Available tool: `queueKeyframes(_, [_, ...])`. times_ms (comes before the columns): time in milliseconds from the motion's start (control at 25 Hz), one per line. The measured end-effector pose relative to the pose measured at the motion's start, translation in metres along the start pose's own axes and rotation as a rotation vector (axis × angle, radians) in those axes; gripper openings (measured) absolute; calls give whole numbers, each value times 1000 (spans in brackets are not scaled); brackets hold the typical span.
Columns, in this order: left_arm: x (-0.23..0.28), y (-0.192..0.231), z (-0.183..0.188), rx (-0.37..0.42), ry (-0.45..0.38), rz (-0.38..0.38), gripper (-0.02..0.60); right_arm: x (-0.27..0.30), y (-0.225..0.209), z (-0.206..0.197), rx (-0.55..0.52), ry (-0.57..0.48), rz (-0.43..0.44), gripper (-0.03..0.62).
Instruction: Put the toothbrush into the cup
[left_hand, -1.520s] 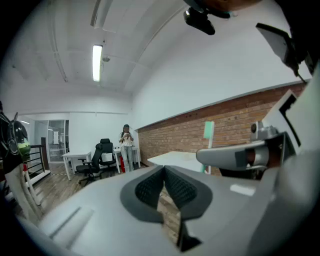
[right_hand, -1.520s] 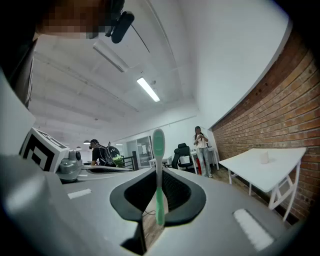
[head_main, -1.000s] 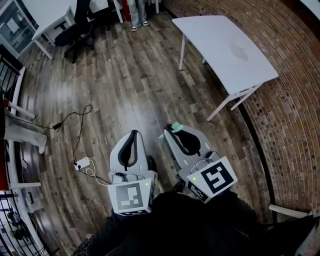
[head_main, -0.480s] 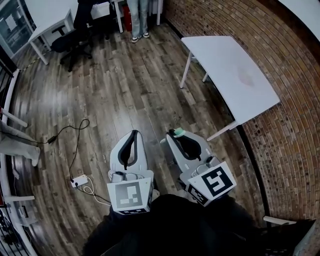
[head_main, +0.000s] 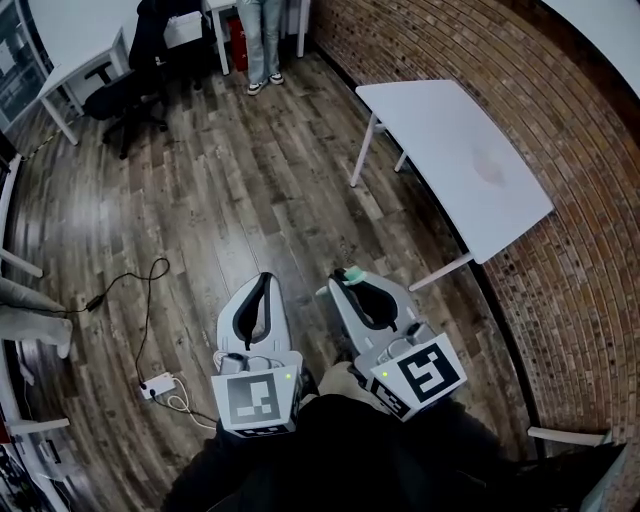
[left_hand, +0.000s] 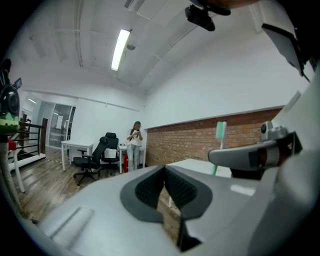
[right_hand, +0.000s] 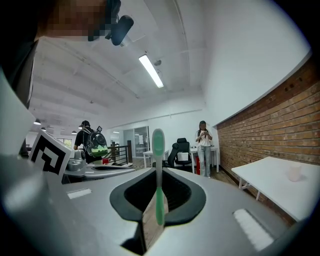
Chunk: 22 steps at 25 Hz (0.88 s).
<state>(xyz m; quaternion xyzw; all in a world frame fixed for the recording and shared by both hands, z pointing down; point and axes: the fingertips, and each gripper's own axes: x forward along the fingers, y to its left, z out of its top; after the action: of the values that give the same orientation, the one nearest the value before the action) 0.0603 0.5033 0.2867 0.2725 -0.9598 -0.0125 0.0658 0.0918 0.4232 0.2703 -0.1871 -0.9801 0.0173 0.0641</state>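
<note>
The right hand-held gripper (head_main: 350, 281) (right_hand: 159, 171) is clamped on a slim mint-green and white plastic toothbrush (right_hand: 158, 200) (head_main: 353, 274). The brush stands upright between the dark pads, bristle head on top, poking up above the jaw tips. You can also spot it from the left gripper view, sticking up over the other gripper's grey body (left_hand: 220, 131).

The left hand-held gripper (head_main: 264, 283) (left_hand: 163, 169) has its jaws pinched together at the tips with nothing in them. The two grippers sit side by side out in front of the person, roughly level, over the dark wooden plank floor (head_main: 250, 200).

The white rectangular desk (head_main: 440, 130) (right_hand: 270, 182) stands ahead and to the right against the red brick wall (head_main: 560, 120). There's a pale cup (right_hand: 295, 173) (head_main: 490, 165) on it, pretty faint in the head view, more of a smudge. The toothbrush is well apart from it, nowhere near going in.

Background stuff: a black office chair (head_main: 120, 95) (left_hand: 90, 160) by some other white tables, a person in a light top (head_main: 258, 40) (right_hand: 203, 145) standing at the far end, and a small white power strip with a black cable (head_main: 158, 384) on the floor at the left.
</note>
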Motion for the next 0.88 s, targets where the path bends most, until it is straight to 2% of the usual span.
queueKeyframes(160, [17,13,-7,5,15,0,9,20,-5,1,1,-1,1,34])
queueKeyframes(400, [60,22,7,34,-7,-1,8,52,-34,4,18,-10,-4,34])
queueKeyframes(520, [93,19,29,50,13,-20,8,70,-53,14,0,-37,-9,34])
queueKeyframes(600, [123,16,48,81,-27,-37,8,88,-72,26,-28,-67,-16,34])
queueKeyframes(720, [160,18,69,107,-145,-34,8,114,-106,50,-53,-110,-33,34])
queueKeyframes(880, [199,14,92,124,-182,-39,9,129,-148,79,-70,-157,-71,34])
